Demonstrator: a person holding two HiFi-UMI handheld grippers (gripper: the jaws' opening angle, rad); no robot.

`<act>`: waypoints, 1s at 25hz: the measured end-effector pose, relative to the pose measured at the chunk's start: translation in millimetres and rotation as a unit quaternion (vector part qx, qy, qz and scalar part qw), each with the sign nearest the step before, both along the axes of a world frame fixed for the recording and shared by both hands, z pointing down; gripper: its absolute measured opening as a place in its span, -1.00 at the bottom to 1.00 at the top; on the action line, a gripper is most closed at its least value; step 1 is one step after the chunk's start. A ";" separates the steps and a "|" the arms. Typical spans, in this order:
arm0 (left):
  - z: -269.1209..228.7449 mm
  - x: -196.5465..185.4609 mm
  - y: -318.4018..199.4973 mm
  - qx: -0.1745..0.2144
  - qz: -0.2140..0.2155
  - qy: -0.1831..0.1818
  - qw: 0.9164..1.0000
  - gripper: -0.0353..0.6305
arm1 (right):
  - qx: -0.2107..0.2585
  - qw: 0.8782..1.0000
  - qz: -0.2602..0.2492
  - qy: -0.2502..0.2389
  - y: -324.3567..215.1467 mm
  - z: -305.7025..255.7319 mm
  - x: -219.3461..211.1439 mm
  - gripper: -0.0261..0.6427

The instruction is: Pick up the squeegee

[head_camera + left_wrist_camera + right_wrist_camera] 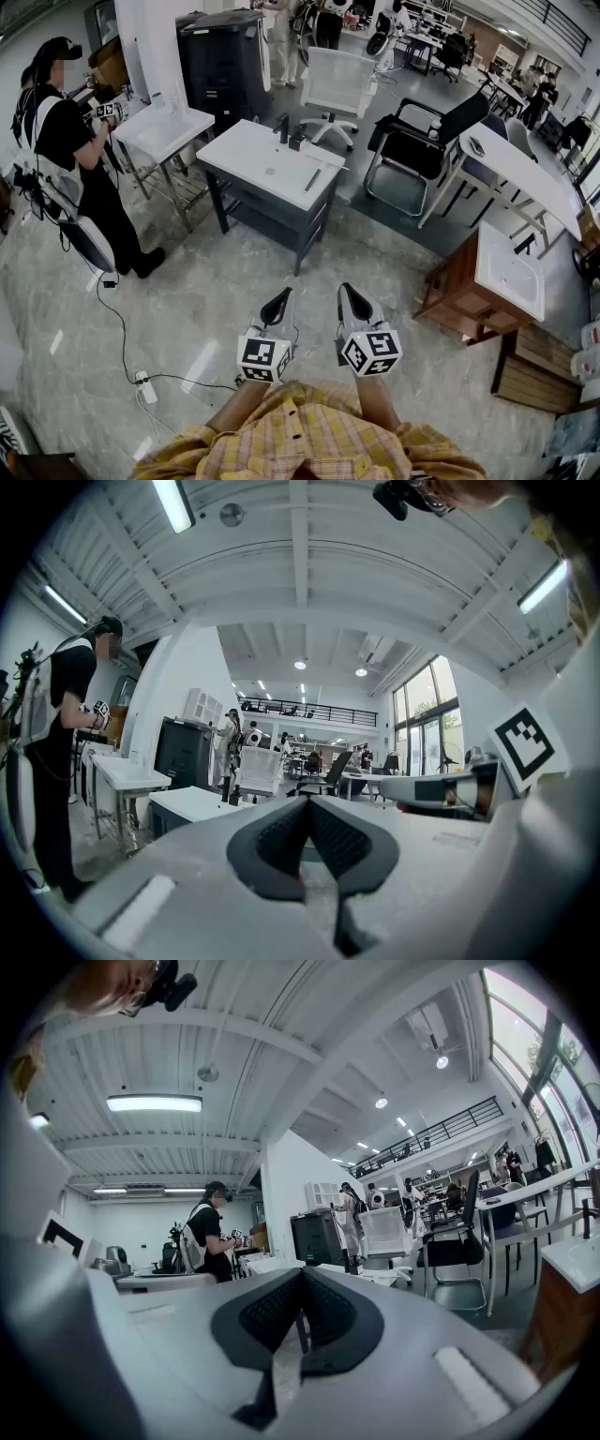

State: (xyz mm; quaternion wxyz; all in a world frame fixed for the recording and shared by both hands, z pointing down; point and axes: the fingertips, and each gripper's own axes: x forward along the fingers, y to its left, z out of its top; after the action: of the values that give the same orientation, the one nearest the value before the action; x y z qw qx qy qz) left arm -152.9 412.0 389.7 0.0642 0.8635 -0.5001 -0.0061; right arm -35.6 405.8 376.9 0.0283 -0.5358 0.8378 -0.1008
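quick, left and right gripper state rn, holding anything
Left gripper: closed, holding nothing.
Right gripper: closed, holding nothing.

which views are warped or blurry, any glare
Head view: mild fisheye, sharp, glare patches on the floor. Left gripper view: strong fisheye, black corners, left gripper soft up close, ceiling light blown out. Right gripper view: same warp, windows bright.

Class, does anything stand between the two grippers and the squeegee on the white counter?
Nothing visible does. Only floor lies between the left gripper, the right gripper and the counter. The squeegee lies uncovered on the counter's right side.
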 end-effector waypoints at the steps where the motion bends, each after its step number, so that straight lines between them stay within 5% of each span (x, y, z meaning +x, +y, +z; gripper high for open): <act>1: -1.4 -1.1 -0.8 0.002 -0.004 0.005 1.000 -0.89 | 0.002 1.000 0.000 0.002 -0.2 -2.1 -0.3 -0.94; 15: -4.1 -4.2 -1.9 0.009 0.008 0.017 1.000 -0.89 | 0.039 0.999 0.011 -0.035 -2.2 -28.2 -4.1 -0.93; 25: 1.6 0.8 -61.6 0.011 -0.001 0.007 1.000 -0.89 | 0.044 0.999 0.004 -0.020 -61.7 -21.4 1.6 -0.92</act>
State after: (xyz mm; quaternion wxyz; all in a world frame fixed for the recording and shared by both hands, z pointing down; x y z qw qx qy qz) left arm -152.1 350.4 391.3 0.0578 0.8637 -0.5004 -0.0181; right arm -34.0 344.1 355.5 0.0686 -0.5353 0.8386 -0.0744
